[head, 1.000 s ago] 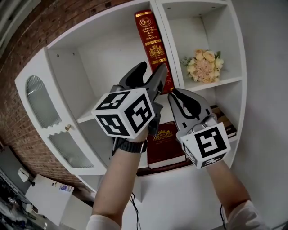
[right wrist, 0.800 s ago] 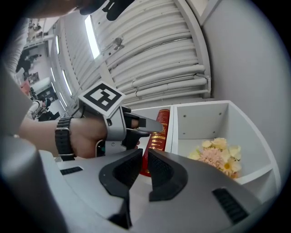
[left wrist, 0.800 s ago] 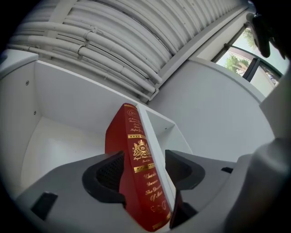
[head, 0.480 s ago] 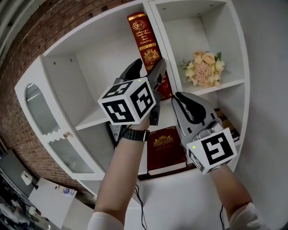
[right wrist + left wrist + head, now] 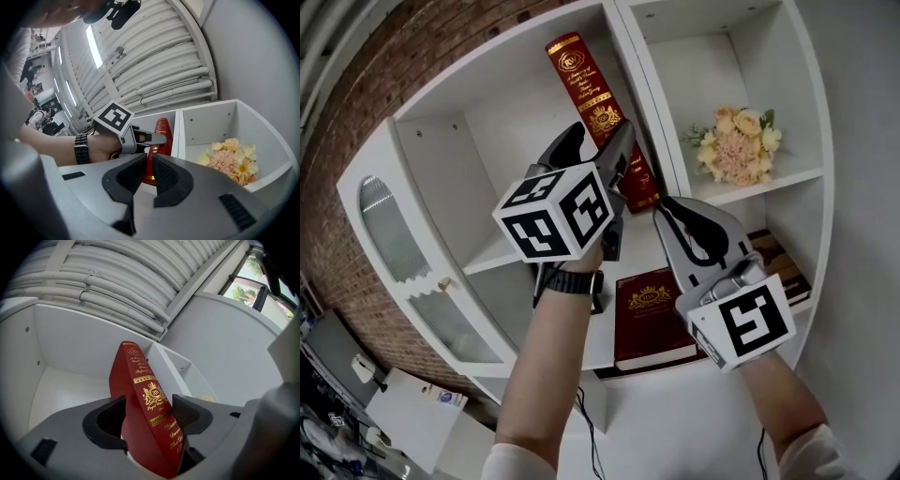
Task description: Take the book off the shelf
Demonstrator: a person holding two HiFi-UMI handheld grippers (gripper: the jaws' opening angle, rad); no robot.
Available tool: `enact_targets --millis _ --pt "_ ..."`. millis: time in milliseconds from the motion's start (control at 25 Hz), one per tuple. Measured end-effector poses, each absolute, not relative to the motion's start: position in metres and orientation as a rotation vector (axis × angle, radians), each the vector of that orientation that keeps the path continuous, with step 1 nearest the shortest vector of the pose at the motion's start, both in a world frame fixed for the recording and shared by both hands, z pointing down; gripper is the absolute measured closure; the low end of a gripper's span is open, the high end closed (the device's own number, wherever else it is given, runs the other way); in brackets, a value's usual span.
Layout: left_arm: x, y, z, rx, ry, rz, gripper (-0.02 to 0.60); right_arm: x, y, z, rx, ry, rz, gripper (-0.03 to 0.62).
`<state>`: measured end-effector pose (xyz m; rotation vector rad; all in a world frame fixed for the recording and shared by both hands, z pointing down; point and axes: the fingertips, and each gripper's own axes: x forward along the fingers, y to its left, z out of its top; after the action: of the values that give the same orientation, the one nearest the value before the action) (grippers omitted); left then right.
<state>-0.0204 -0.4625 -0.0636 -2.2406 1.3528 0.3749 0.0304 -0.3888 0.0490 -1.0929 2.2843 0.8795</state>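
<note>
red book (image 5: 140,399) on the shelf (image 5: 487,253) was straddled by the left gripper (image 5: 149,411), jaws just spread and not yet gripping, while the right gripper (image 5: 149,164) stayed clenched empty; the next move likely called for clamping the spine.

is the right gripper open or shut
Shut: the right gripper has its jaws together in its own view, with nothing gripped between them.

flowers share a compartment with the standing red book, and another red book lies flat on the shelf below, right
No: the head view shows the flowers in the compartment to the right of the standing red book, past the divider. The other red book does lie flat on the shelf below.
</note>
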Motion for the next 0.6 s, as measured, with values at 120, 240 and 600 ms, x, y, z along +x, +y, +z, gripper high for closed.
enact_targets --millis 120,240,600 --pt "-0.021 -0.466 -0.069 -2.241 1.371 0.348 0.278 0.029 -0.389 0.050 -1.081 2.288 0.877 0.572" --pt "-0.019 -0.470 -0.076 -2.236 1.381 0.314 0.278 0.032 -0.388 0.049 -1.073 2.283 0.872 0.572" --pt "-0.021 -0.471 -0.096 -2.168 1.430 0.252 0.261 0.026 -0.390 0.044 -1.079 2.269 0.888 0.572"
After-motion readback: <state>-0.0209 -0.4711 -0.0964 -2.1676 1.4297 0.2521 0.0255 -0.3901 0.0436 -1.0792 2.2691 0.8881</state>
